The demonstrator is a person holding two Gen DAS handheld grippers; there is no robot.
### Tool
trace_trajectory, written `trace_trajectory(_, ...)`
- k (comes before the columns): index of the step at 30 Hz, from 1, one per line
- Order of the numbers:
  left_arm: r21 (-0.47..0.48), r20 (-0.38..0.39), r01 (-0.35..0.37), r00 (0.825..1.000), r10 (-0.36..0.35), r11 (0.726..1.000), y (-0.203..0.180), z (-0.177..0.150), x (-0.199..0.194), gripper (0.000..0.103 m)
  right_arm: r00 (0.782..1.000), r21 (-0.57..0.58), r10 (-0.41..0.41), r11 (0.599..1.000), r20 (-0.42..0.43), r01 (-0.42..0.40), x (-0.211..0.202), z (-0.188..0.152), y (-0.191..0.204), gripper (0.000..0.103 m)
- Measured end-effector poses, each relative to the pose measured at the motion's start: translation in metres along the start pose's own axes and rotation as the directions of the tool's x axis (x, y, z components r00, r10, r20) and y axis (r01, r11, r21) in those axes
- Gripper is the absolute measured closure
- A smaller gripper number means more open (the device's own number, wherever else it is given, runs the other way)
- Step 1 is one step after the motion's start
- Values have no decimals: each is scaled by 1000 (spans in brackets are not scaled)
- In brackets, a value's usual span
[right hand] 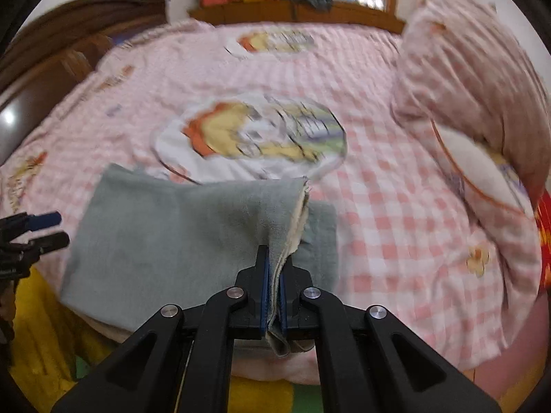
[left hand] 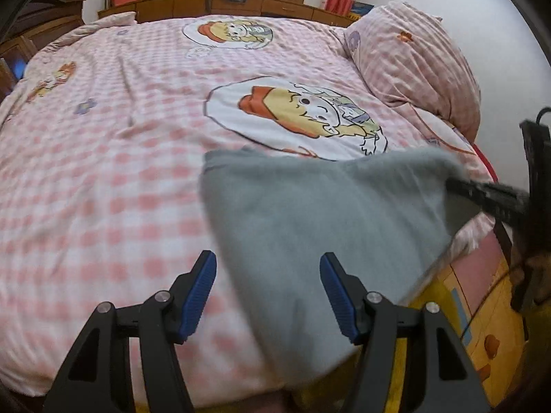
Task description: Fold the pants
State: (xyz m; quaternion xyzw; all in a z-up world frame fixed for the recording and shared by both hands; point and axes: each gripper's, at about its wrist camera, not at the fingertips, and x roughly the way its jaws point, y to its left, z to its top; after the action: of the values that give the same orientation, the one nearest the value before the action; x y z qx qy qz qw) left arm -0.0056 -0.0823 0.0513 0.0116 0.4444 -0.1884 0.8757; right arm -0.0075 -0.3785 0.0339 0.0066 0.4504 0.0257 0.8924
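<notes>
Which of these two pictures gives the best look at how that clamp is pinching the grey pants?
The right wrist view: the right gripper is shut on a bunched edge of the grey pants. The left wrist view shows that gripper only blurred at the frame's edge, lifting the cloth.

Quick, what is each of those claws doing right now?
Left gripper: open, holding nothing.
Right gripper: shut on the grey pants.

Fuzzy matt cloth pants point(right hand: 155, 234) on soft checked cotton quilt point(right hand: 378, 206).
</notes>
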Motion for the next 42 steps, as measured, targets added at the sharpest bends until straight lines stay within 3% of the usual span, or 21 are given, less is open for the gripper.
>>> trace_trajectory(3, 15, -27, -10, 1000, 10, 1000, -7, 10, 26, 37, 992, 130, 57, 991, -113, -42, 38, -10, -27, 94)
trace_trajectory(6, 33, -71, -37, 997, 39, 999, -11, 10, 47, 37, 985, 233, 138, 966, -108, -110, 32, -7, -44, 92)
trace_trajectory(8, 49, -73, -53, 996, 56, 997, -12, 8, 51, 36, 983, 251, 158, 959, -88, -132, 21, -3, -48, 85)
trace_trajectory(10, 48, -76, -54, 995, 57, 997, -11, 7, 52, 34, 985, 239, 163, 960, -56, -145, 8, 4, -50, 67)
trace_trajectory(13, 19, -82, -44, 996, 45, 999, -6, 6, 54, 32, 982, 218, 186, 959, -8, -180, -1, 20, -50, 58)
trace_trajectory(21, 5, -75, -44, 996, 44, 999, -6, 5, 55, 30, 946, 187, 306, 941, -109, -282, 50, 38, -44, 59)
trace_trajectory(26, -2, -75, -57, 996, 57, 998, -5, 4, 58, 23, 925, 199, 370, 916, -89, -348, 55, 44, -43, 59)
trace_trajectory(27, -10, -79, -58, 995, 57, 998, -4, 4, 60, 22, 922, 200, 379, 912, -75, -359, 53, 45, -42, 62)
trace_trajectory(28, -29, -83, -48, 996, 45, 998, -1, 4, 61, 22, 924, 188, 378, 913, -53, -362, 47, 45, -41, 71)
trace_trajectory(30, -48, -84, -36, 996, 32, 998, 3, 4, 60, 22, 931, 147, 366, 922, -15, -360, 37, 44, -37, 84)
trace_trajectory(34, -42, -80, -44, 996, 41, 998, 4, 4, 59, 22, 944, 11, 325, 945, 63, -326, 13, 40, -21, 89)
trace_trajectory(36, -35, -76, -53, 996, 50, 998, 4, 4, 58, 22, 968, -47, 227, 974, 102, -223, 6, 39, -14, 90)
trace_trajectory(37, -34, -74, -55, 996, 52, 998, 4, 4, 57, 22, 983, -59, 144, 989, 111, -138, 7, 38, -12, 90)
trace_trajectory(38, -33, -73, -56, 996, 53, 998, 4, 4, 57, 22, 996, -58, 7, 998, 90, -2, 15, 39, -14, 90)
trace_trajectory(40, -33, -73, -57, 996, 55, 998, 2, 4, 58, 22, 989, -40, -141, 989, 47, 142, 29, 40, -23, 89)
trace_trajectory(41, -33, -74, -57, 996, 55, 998, 2, 4, 57, 22, 986, -6, -163, 987, 21, 163, 33, 40, -30, 89)
trace_trajectory(42, -33, -74, -57, 996, 55, 998, 2, 4, 57, 23, 992, 40, -125, 991, 16, 124, 31, 40, -36, 89)
